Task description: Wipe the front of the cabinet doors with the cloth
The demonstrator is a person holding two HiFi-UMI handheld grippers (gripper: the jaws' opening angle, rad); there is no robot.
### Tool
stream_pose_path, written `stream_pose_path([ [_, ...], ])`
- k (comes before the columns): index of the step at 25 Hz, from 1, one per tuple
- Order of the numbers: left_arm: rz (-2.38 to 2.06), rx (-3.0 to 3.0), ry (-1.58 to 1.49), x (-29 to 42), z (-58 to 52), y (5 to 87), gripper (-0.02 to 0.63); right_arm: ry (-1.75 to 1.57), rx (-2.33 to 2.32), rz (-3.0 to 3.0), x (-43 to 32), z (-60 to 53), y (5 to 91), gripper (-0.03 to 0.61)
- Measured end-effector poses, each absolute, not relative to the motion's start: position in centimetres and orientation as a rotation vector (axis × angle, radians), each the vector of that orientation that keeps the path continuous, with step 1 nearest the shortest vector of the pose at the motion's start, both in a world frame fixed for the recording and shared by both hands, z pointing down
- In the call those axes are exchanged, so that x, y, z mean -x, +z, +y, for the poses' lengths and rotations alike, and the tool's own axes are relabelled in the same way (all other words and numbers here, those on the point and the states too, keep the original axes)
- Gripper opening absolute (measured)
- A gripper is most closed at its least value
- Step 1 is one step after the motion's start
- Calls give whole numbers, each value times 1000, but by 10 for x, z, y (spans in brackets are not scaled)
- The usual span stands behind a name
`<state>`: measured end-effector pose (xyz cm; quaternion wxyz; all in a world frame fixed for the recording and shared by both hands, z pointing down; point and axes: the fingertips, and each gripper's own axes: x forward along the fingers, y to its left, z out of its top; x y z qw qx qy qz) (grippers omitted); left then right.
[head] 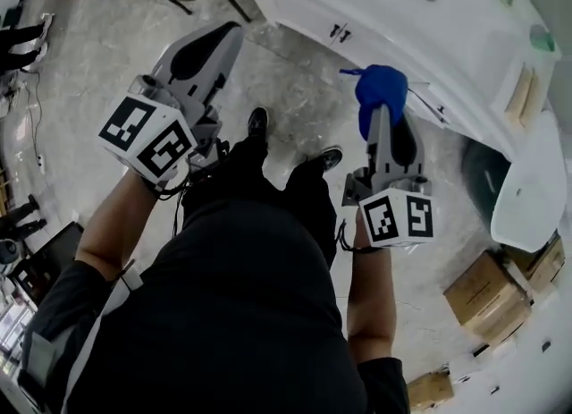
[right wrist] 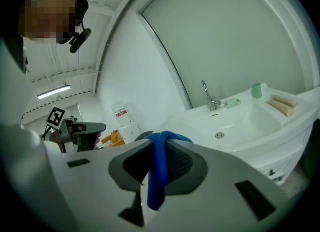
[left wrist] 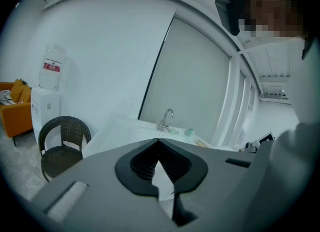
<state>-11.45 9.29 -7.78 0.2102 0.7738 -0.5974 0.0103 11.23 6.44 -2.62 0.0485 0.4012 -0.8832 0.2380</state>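
A blue cloth (head: 379,90) is bunched at the tip of my right gripper (head: 382,114), whose jaws are shut on it. In the right gripper view the cloth (right wrist: 158,168) hangs as a blue strip between the closed jaws. The white vanity cabinet's doors (head: 375,54), with small dark handles (head: 339,32), face me from below the sink counter. The cloth is held a little in front of the doors, apart from them. My left gripper (head: 229,35) is raised at the left, shut with nothing in it; the left gripper view shows its tips (left wrist: 159,139) meeting.
The white sink basin (right wrist: 235,121) with a tap (right wrist: 211,97) tops the cabinet. A wicker chair (left wrist: 60,146) and a water dispenser (left wrist: 46,100) stand left of it. Cardboard boxes (head: 500,291) lie on the marble floor at the right. The person's shoes (head: 258,122) point toward the cabinet.
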Motion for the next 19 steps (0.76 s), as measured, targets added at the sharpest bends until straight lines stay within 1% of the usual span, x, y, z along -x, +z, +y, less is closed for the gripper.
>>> stream_pose_path([
  [4, -1634, -2166, -9, 109, 108, -101, -1, 621, -1241, -2708, -111, 75, -63, 57],
  [13, -1524, -2366, -60, 61, 102, -146, -2, 236, -1472, -2684, -143, 71, -139, 57],
  [19, -1443, -2482, -47, 25, 105, -161, -2, 204, -1554, -2663, -156, 82, -148, 57],
])
